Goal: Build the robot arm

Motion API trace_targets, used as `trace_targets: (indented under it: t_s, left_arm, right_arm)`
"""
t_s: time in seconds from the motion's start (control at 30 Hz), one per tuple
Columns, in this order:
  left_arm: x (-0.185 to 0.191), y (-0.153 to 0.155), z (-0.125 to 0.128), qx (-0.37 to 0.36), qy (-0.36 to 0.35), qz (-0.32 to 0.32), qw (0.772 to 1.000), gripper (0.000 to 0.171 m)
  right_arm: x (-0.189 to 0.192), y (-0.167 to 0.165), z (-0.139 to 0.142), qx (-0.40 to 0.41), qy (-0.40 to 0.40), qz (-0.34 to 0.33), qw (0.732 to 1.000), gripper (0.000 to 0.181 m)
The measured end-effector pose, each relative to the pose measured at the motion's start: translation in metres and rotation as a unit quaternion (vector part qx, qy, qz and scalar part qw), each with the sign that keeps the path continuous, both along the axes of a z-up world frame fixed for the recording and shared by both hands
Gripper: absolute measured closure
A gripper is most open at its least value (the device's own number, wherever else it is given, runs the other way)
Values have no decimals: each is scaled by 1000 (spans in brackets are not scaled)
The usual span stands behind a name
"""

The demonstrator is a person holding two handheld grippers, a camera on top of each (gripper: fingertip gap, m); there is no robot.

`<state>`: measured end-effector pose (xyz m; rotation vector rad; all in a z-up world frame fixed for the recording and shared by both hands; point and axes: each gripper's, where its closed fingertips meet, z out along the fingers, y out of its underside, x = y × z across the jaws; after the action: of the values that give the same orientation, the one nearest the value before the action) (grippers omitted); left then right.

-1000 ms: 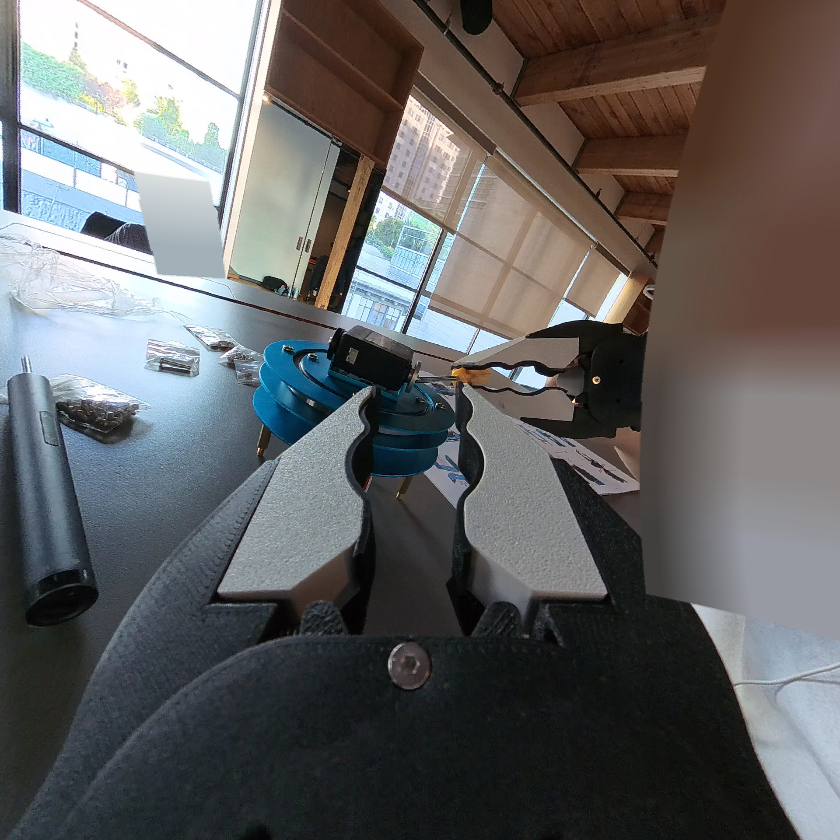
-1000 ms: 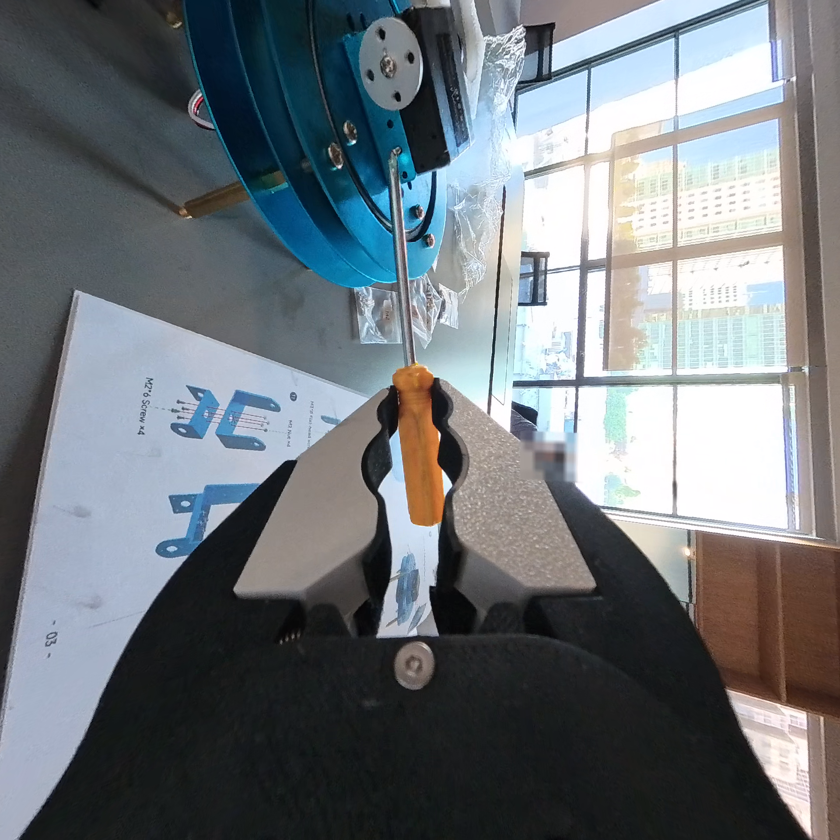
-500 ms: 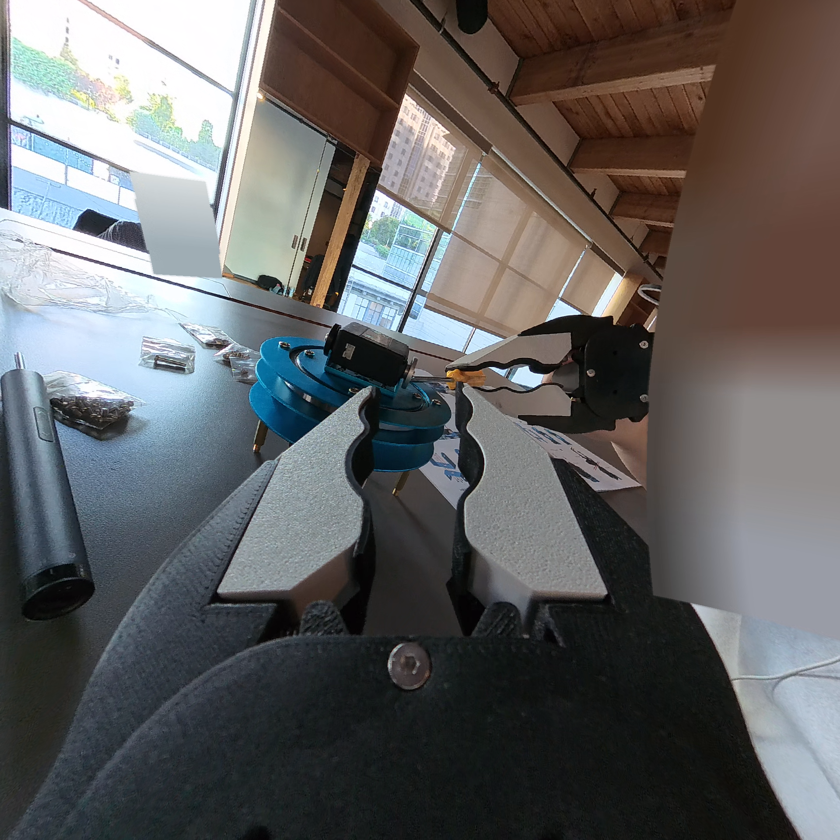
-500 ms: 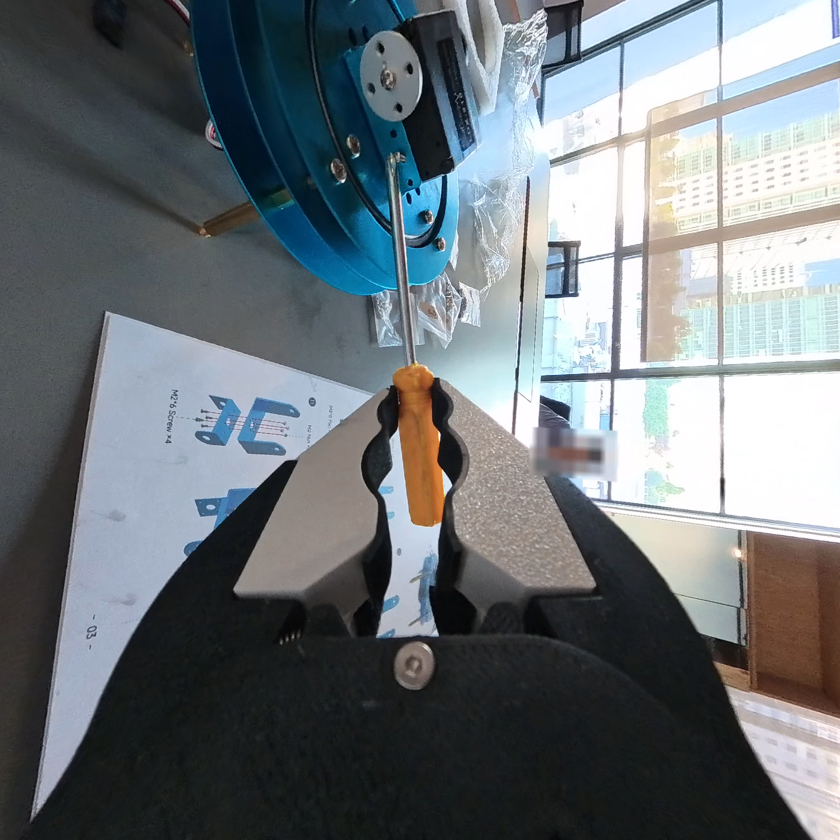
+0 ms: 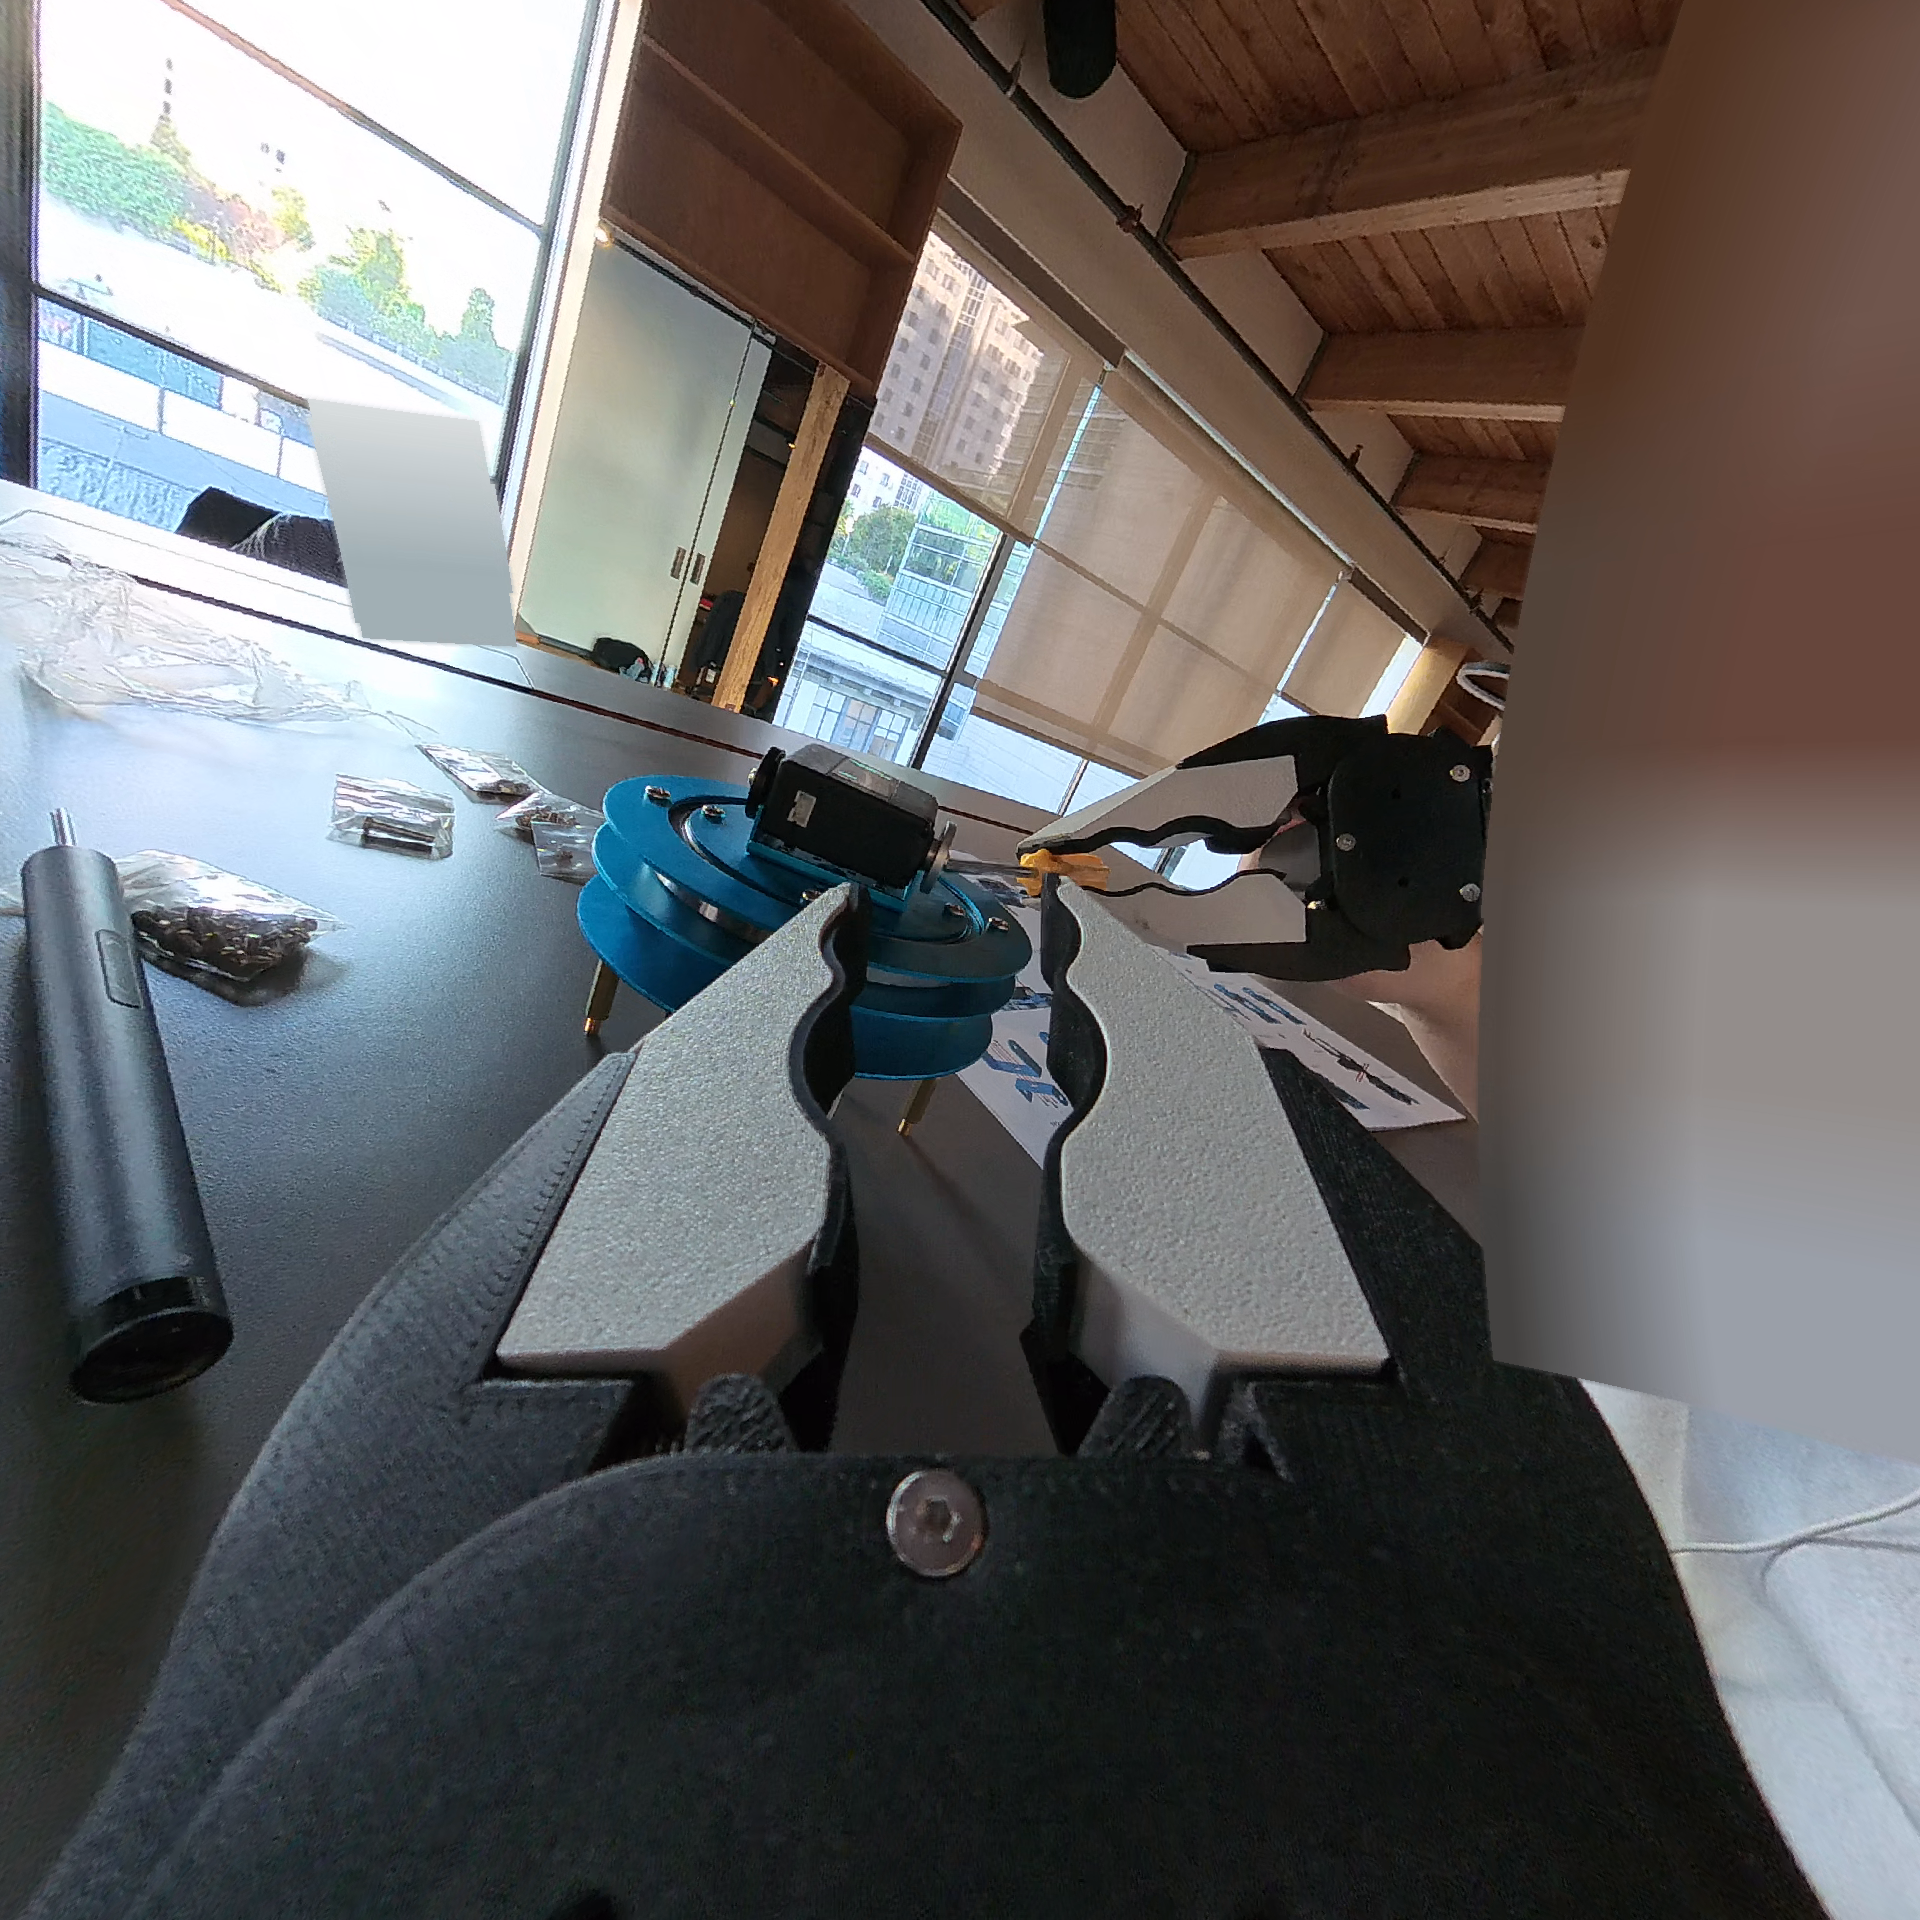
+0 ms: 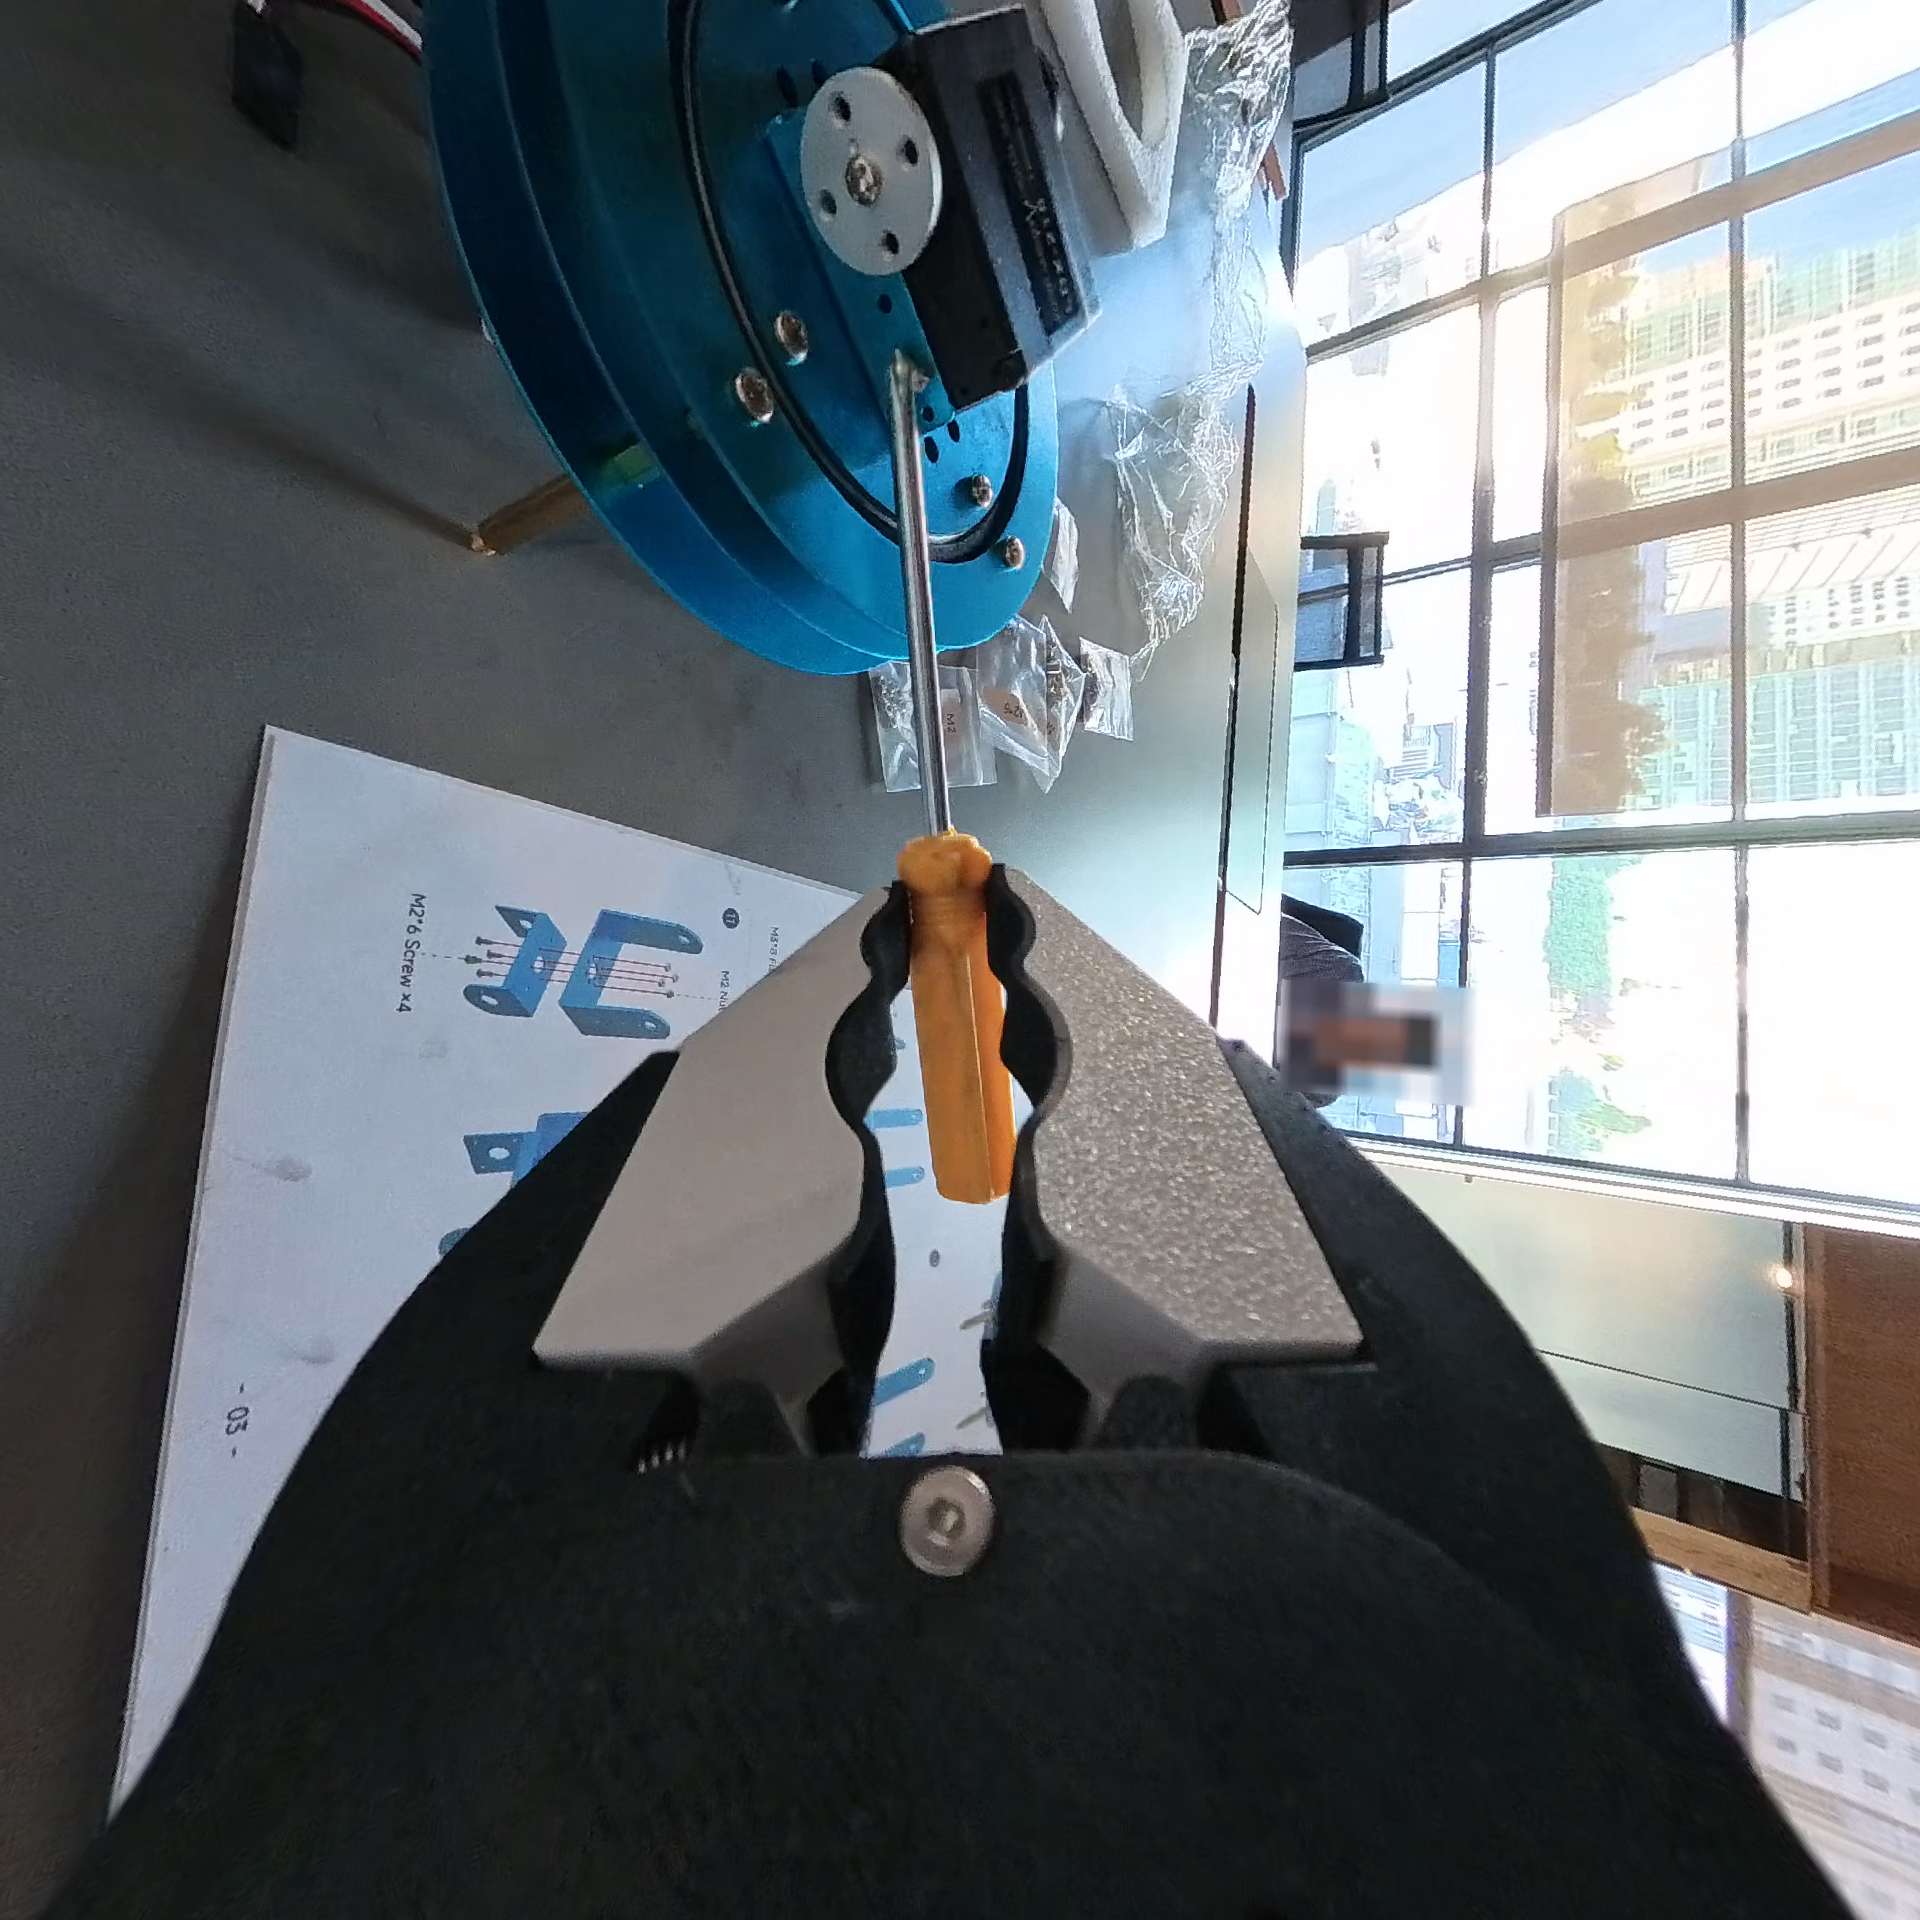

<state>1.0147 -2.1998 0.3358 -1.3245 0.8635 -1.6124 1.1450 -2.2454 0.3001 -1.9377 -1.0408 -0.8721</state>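
The right tongs [image 6: 940, 904] are pinched on the orange handle of a small screwdriver [image 6: 961, 1039], held near its collar so that the steel shaft projects straight ahead along the fingers. The shaft tip rests at a screw at the foot of the black servo motor [image 6: 987, 239], where the motor's bracket meets the top plate of the blue round base [image 6: 582, 312]. This grip appears chosen to keep the tool in line with the wrist, so that turning the wrist turns the tip.

The left tongs [image 5: 951, 914] are spread and hold nothing. They hover low over the bench [image 5: 364, 1091], just short of the blue round base, with the gap between the fingers facing it. No contact with the base is visible. In the left wrist view the right tongs [image 5: 1049, 857] reach in from the far side of the base, the screwdriver lying nearly level.

The base stands on brass standoff legs [image 5: 597, 1003] near the middle of the bench. A printed instruction sheet [image 6: 343, 1039] lies flat beside the base, under the right tongs. Small clear bags of hardware [image 5: 390, 816] lie beyond the base, toward the far edge. A black cylindrical power driver [image 5: 109, 1122] lies on its side toward the left edge, beside a bag of dark screws [image 5: 223, 930]. Crumpled clear wrap [image 5: 135, 655] lies at the far left corner.
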Motion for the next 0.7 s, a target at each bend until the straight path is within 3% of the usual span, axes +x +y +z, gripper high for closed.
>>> trace_targets:
  t_s: [0.57, 0.7]
  left_arm:
    - [0, 3, -1, -6, -1, 6, 1000, 141]
    - [4, -4, -1, 39, 16, 10, 999, 148]
  right_arm:
    - [-3, 0, 2, -11, -11, 16, 1000, 168]
    - [-6, -4, 6, 2, 2, 35, 999, 168]
